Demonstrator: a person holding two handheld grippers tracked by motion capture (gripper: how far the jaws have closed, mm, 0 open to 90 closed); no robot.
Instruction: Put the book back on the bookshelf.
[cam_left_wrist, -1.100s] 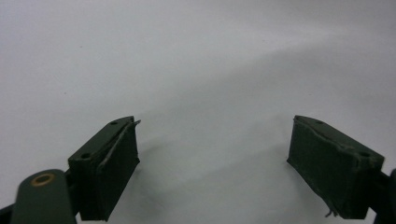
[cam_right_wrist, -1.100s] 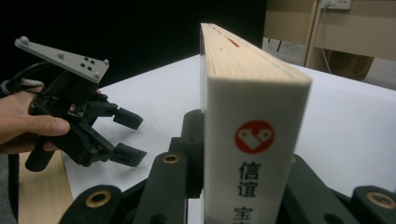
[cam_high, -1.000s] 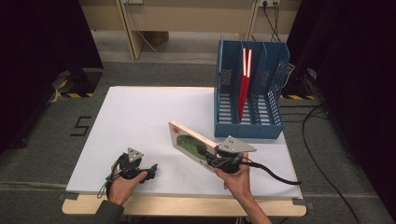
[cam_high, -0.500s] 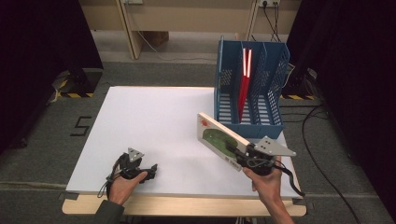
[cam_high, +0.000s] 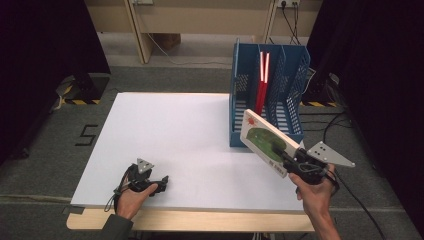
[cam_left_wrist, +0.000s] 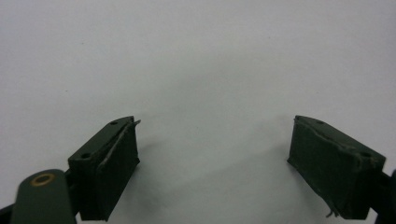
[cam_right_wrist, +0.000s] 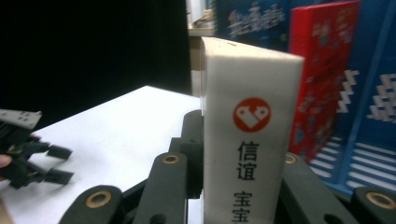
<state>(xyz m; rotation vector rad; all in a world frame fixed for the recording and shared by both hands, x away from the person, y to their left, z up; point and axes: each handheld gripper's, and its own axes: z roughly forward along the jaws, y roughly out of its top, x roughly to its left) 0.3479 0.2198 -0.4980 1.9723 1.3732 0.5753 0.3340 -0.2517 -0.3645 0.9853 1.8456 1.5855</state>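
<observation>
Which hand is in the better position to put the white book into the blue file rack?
Right. The right gripper already clamps the white book just beside the blue file rack. The left gripper rests open on the table, far from it.

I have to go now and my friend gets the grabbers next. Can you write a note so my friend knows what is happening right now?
Right gripper: shut on the white book, held up in the air beside the blue file rack.
Left gripper: open, holding nothing, low over the white table.
Done: a red book already stands in the rack's middle slot.
Left: probably slide the white book into a free slot, then let go.
</observation>
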